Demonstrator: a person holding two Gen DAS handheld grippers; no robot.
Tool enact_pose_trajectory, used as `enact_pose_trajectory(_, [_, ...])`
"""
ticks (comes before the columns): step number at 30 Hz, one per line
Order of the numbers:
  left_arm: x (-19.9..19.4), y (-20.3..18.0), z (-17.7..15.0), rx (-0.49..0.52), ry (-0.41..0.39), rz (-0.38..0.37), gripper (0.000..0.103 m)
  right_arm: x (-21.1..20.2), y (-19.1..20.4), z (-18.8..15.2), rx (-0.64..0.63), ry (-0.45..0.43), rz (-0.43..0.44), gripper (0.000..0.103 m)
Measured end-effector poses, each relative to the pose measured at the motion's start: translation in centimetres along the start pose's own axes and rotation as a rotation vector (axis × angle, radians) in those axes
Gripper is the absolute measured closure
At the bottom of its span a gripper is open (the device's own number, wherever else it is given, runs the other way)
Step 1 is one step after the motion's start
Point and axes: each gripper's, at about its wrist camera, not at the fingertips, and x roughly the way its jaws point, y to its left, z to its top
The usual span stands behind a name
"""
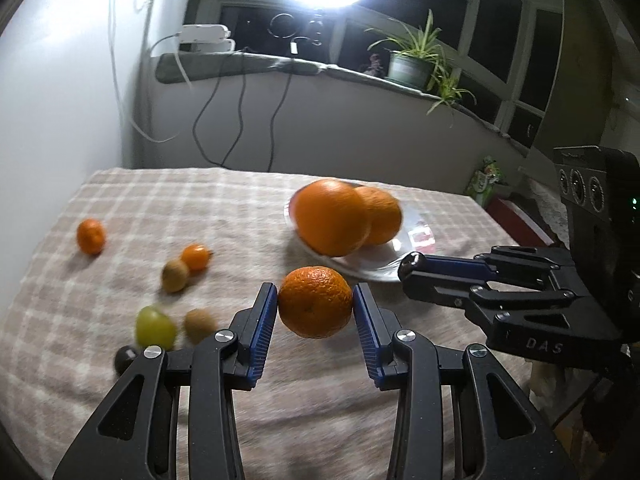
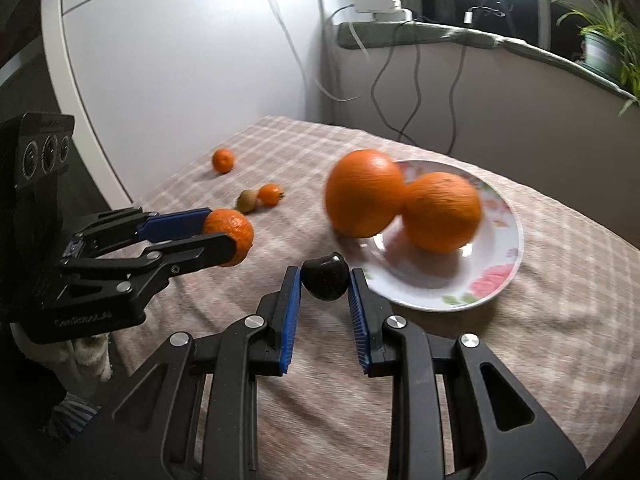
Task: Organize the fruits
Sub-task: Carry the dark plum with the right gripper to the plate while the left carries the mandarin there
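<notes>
Left gripper (image 1: 315,304) clamps a small orange (image 1: 315,302) above the checked table (image 1: 200,208); right gripper (image 2: 325,280) clamps a dark fruit (image 2: 325,277) beside the floral plate (image 2: 492,280); two large oranges (image 2: 442,212) sit there; small fruits (image 1: 176,276) lie scattered farther left.

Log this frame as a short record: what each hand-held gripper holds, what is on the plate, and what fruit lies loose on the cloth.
left hand-held gripper: shut on a small bumpy orange mandarin
right hand-held gripper: shut on a small dark glossy fruit
white floral plate: two large round oranges
checked beige cloth: loose small orange citrus fruit, green fruit, brownish fruits
</notes>
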Motion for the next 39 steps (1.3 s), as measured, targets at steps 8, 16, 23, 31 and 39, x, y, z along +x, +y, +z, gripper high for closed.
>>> enact_pose_trajectory(8, [1.8, -3.2, 1.2, 0.031, 0.001, -0.046, 0.065, -1.0, -3.4, 0.0, 0.04, -0.018, -0.048, 0.078])
enact_pose_trajectory(16, [4.2, -6.1, 2.1, 0.077, 0.017, -0.068, 0.065, -0.8, -6.9, 0.1, 0.083, -0.018, -0.095, 0.078])
enact_pose_trajectory(23, [6.0, -7.6, 2.4, 0.105, 0.034, -0.057, 0.065, -0.2, -8.9, 0.3, 0.103, -0.013, -0.108, 0.078])
enact_pose_trajectory(31, [7.4, -8.0, 2.7, 0.112, 0.049, -0.041, 0.065, 0.9, -10.0, 0.7, 0.109, 0.002, -0.115, 0.078])
enact_pose_trajectory(39, [8.0, -8.3, 2.9, 0.122, 0.058, -0.038, 0.065, 1.6, -10.4, 0.8, 0.119, 0.014, -0.121, 0.078])
